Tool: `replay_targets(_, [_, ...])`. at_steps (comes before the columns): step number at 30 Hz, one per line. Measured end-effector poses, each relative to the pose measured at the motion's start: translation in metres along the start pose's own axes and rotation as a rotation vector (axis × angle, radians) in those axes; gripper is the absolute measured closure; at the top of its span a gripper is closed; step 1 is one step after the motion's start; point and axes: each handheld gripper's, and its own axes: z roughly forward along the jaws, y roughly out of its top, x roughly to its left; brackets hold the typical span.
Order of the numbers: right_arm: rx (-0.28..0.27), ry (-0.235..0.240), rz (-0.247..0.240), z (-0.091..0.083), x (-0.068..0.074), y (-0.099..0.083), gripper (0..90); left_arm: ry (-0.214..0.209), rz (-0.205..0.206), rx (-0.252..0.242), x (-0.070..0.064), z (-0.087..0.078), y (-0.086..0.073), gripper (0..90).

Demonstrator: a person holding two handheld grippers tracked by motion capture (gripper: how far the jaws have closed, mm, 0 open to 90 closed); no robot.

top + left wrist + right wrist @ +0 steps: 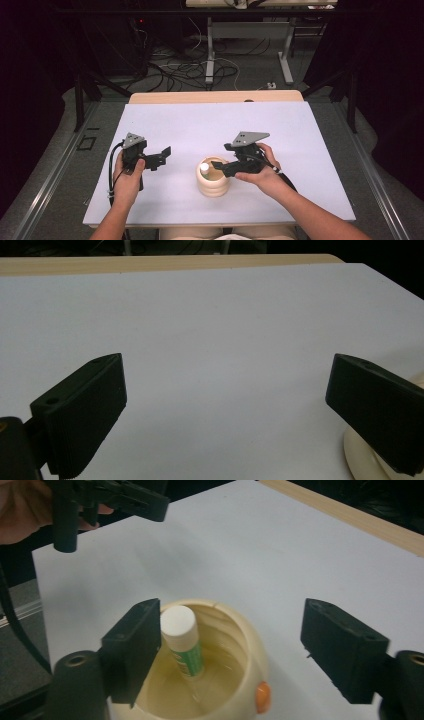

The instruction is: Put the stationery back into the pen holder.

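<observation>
Two forearms come in from the near edge of the white table (300, 130) in the high view, one hand on each tool. One left gripper (159, 156) sits at the near left, gripped upright in the left hand (127, 177), its jaws pointing right and spread wide; in the left gripper view the two black pads stand well apart over bare white surface, with a sliver of cream pot at the right edge. One right gripper (217, 166) is held by the right hand (262, 175) just right of centre, tilted down and leftward so its jaws reach over the mouth of the pot (213, 182).

One cream, ribbed pot stands near the middle of the table, toward the near edge. One glue stick (182, 640), white-capped with a green label, leans inside it against the far-left wall. In the right gripper view the jaws are open, nothing between them: the left pad hangs just beside the stick's cap at the pot's rim, whether touching it I cannot tell, and the right pad is out past the pot's right side. One small orange button (262, 696) marks the pot's outer wall.
</observation>
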Motion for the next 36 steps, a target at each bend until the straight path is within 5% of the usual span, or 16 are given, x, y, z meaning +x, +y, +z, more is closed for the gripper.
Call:
replay_targets(25, [-0.044, -0.331, 0.149, -0.058, -0.055, -0.038, 0.0, 0.0, -0.006, -0.004, 0.002, -0.001, -0.001, 3.2])
replay_targets(36, [-0.023, -0.406, 0.246, -0.063, -0.085, -0.073, 0.0, 0.003, -0.004, -0.001, 0.003, 0.0, -0.001, 3.1])
